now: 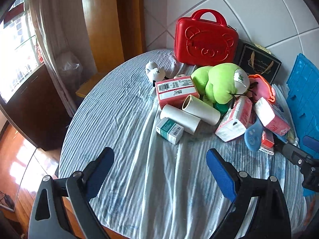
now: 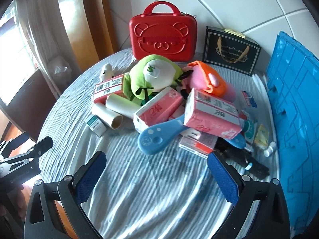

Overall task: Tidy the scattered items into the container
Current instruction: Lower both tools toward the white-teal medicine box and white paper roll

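A heap of items lies on the striped cloth: a green plush (image 1: pixel 221 83) (image 2: pixel 153 77), a pink-orange plush (image 2: pixel 207 79), pink tissue packs (image 1: pixel 233 119) (image 2: pixel 213 113), two white paper rolls (image 1: pixel 199 109) (image 2: pixel 111 115), a small green-white box (image 1: pixel 169 130) (image 2: pixel 95 124) and a blue paddle-shaped toy (image 2: pixel 157 137). A blue folded crate (image 2: pixel 295 119) (image 1: pixel 305 99) stands at the right. My left gripper (image 1: pixel 159 169) is open, short of the small box. My right gripper (image 2: pixel 157 173) is open, just short of the blue toy.
A red bear case (image 1: pixel 205 39) (image 2: pixel 163 33) and a black gift box (image 1: pixel 259 61) (image 2: pixel 231 53) stand against the tiled wall. A small white figure (image 1: pixel 155 72) lies at the heap's left. The round table's edge (image 1: pixel 67 131) drops to wooden floor at left.
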Motion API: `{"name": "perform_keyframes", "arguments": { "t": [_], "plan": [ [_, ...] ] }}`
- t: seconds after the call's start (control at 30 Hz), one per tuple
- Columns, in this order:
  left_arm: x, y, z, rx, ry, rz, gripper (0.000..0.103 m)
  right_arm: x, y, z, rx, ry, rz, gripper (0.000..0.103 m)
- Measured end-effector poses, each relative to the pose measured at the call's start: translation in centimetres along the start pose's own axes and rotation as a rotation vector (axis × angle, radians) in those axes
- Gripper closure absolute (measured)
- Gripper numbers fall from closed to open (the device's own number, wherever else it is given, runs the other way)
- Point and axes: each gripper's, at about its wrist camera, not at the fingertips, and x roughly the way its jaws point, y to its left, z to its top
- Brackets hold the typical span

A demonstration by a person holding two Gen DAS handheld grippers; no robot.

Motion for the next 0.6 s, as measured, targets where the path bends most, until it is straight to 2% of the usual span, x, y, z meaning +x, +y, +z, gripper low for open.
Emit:
{"name": "perform_keyframes", "arguments": {
  "t": [0.17,0.27,0.4,0.6],
  "plan": [
    [4.6,1.8,1.0,0.123,0.041,-0.058,0.008,2.8,4.2,0.3,0.069,-0.004,-0.025,0.000],
    [7.8,2.4,1.2,0.162,0.068,-0.089,0.008,4.5,5.5,0.0,0.118,-0.015,-0.042,0.000],
    [12.0,1.5,1.1,0.196,0.105,-0.146,0.008,6.0,5.8,-0.3,0.176,-0.040,-0.111,0.000],
    [17.4,-0.4,0.3,0.226,0.136,-0.170,0.008,9.1,5.9,-0.7,0.201,-0.044,-0.109,0.000]
  ]
}}
